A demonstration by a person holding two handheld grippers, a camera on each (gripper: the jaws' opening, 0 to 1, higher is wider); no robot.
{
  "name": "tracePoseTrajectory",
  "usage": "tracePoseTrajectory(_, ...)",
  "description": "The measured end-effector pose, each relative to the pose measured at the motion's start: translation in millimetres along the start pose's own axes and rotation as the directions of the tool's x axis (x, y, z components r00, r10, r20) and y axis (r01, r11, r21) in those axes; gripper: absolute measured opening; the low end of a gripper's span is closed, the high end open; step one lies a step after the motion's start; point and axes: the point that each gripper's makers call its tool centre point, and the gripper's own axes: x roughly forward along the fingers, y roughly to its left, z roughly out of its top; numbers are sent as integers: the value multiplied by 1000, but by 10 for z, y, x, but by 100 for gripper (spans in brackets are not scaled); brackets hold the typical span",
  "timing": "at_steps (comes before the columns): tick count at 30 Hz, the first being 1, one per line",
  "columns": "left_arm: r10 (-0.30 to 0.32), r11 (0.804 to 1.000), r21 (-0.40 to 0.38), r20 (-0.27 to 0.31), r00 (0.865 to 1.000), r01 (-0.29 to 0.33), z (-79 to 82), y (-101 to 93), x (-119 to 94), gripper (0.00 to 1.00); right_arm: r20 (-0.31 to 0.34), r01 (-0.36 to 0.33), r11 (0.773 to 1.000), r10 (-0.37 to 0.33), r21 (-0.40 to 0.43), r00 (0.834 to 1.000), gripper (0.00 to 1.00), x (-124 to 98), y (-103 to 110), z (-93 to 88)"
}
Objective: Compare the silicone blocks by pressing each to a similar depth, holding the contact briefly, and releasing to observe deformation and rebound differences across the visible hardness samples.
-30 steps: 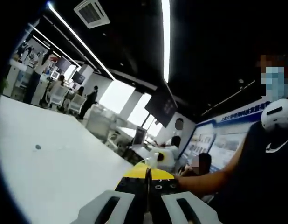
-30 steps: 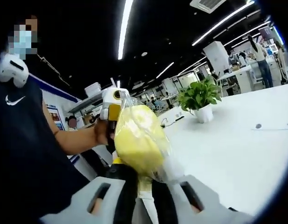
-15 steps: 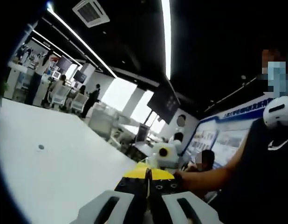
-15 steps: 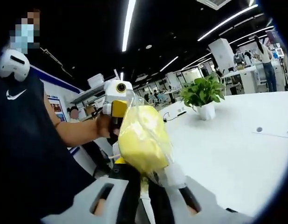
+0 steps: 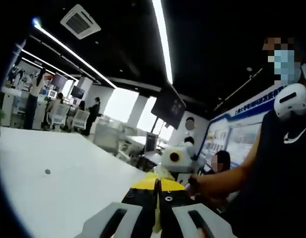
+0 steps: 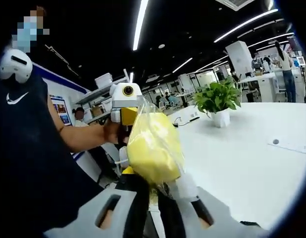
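Yellow silicone block [image 6: 153, 148] in clear wrap sits pinched between both grippers — right gripper [image 6: 154, 191], left gripper [image 5: 157, 198] — mid-press; release should follow.

Legible markings are few. A white swoosh logo [image 6: 13, 97] stands on the chest of the person's dark shirt [image 6: 29, 163] in the right gripper view; the same logo shows in the left gripper view. A blue-and-white wall board [image 5: 232, 134] behind the person carries a line of white characters along its blue top band [image 5: 249, 105]; they are too small and blurred to read. No other text, number or label can be read.
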Motion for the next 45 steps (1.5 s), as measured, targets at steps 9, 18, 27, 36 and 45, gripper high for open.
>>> tracePoseTrajectory(9,22,998,63,0,1000,-22,-3,-23,-54,0,-7,-19,999,19,26,1000,2,27,55,-7)
tracePoseTrajectory(18,35,997,70,3,999,-36,20,-31,-64,0,9,-2,1000,2,-3,1000,1,45,24,14)
tracePoseTrajectory(27,43,999,20,-23,999,-43,-56,-10,-40,0,11,-16,1000,15,17,1000,1,50,0,-40)
tracePoseTrajectory(36,50,998,29,-23,998,-49,-65,11,-24,0,22,-49,999,48,12,999,1,53,15,-42)
tracePoseTrajectory(45,60,998,32,-63,996,-58,-127,21,-36,0,-10,-45,998,46,33,999,0,62,-6,-90)
